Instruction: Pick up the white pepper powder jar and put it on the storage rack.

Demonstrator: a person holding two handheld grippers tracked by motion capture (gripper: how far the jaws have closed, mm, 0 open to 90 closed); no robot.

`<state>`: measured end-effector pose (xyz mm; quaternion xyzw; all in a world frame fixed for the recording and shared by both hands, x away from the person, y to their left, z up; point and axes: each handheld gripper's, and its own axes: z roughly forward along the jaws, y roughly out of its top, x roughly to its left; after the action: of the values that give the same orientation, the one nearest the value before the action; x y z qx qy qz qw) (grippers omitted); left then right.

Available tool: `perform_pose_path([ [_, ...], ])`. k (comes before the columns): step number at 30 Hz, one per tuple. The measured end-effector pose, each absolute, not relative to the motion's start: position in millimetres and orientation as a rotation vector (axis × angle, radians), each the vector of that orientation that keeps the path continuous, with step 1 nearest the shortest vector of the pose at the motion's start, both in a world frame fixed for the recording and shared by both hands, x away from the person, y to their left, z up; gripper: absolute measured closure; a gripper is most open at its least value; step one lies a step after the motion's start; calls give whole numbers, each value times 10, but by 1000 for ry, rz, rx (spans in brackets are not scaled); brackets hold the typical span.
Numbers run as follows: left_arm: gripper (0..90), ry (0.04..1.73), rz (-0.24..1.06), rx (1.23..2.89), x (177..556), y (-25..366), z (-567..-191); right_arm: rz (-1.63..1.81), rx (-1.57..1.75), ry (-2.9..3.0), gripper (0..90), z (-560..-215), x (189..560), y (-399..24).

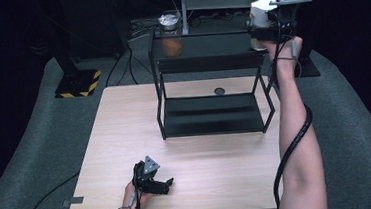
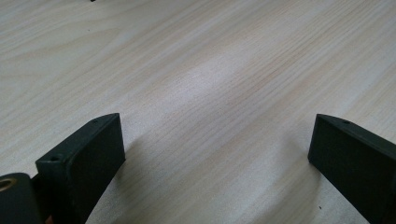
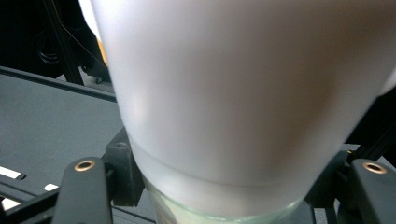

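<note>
Jaws of the right gripper (image 1: 261,37) clench a white-lidded jar (image 3: 243,93), held upright at the upper right of the high view, over the right end of the black shelf rack (image 1: 208,62). Its long axis stands vertical, so setting it down looks like a straight drop onto the top shelf; whether its base already touches I cannot tell. An orange-filled jar (image 1: 171,35) stands at the rack's left end, well apart. Down at the lower left, the left gripper (image 1: 166,185) rests released on the wooden table (image 2: 210,70), far from both jars.

Light wooden table (image 1: 126,139), black two-tier shelf rack (image 1: 213,113) on it
</note>
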<state>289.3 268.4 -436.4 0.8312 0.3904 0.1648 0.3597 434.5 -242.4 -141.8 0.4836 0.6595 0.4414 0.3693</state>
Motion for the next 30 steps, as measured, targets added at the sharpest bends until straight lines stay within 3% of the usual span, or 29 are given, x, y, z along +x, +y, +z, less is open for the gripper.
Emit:
perform_pose_path([
  [30,31,1005,424,2143,2893,2686,-4365,1143,1248,1717,303,-1489,4477,-2441],
])
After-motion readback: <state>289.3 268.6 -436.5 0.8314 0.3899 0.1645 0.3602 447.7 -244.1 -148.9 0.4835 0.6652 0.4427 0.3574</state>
